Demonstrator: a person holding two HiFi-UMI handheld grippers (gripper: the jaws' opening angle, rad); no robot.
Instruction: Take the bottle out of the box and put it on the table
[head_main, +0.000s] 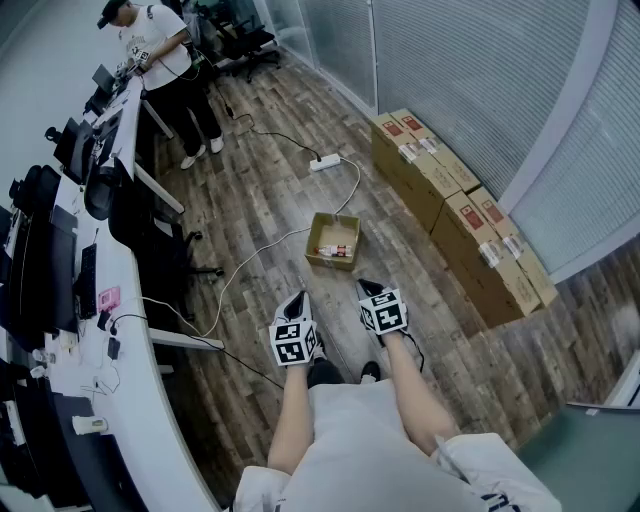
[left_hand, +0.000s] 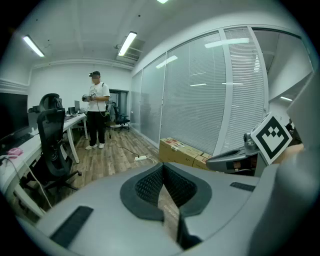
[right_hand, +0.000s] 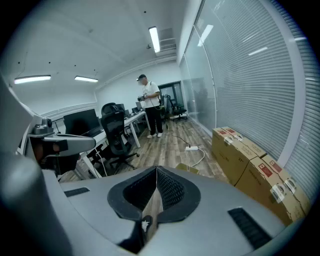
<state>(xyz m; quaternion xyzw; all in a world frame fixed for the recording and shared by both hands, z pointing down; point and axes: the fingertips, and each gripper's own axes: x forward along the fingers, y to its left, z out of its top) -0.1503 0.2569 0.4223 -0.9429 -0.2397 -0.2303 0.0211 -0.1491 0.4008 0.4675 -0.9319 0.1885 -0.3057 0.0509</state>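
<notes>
Got the left tool (left_hand: 162, 166) pressed together at the tips, nothing pinched in it. Same deal with the right tool (right_hand: 156, 171): jaws squeezed tight, empty. Holding both side by side low in the middle of the head view, angled down toward the wooden floor (head_main: 260, 200).

Looking past the tips at a small open cardboard box (head_main: 318, 260) sitting on that floor, a bit above frame centre, well apart from both tools. Can spot the bottle (head_main: 336, 250) inside the box, apparently lying on its side near the lower wall.

Also seeing a white power strip (head_main: 325, 162) farther up the floor. Got a row of big brown cartons (head_main: 450, 195) along the blinds on the right. Long white table (head_main: 140, 400) curving down the left edge, cluttered with monitors and small stuff. Spotted another person (head_main: 160, 50) standing in the upper left corner beside that table.
</notes>
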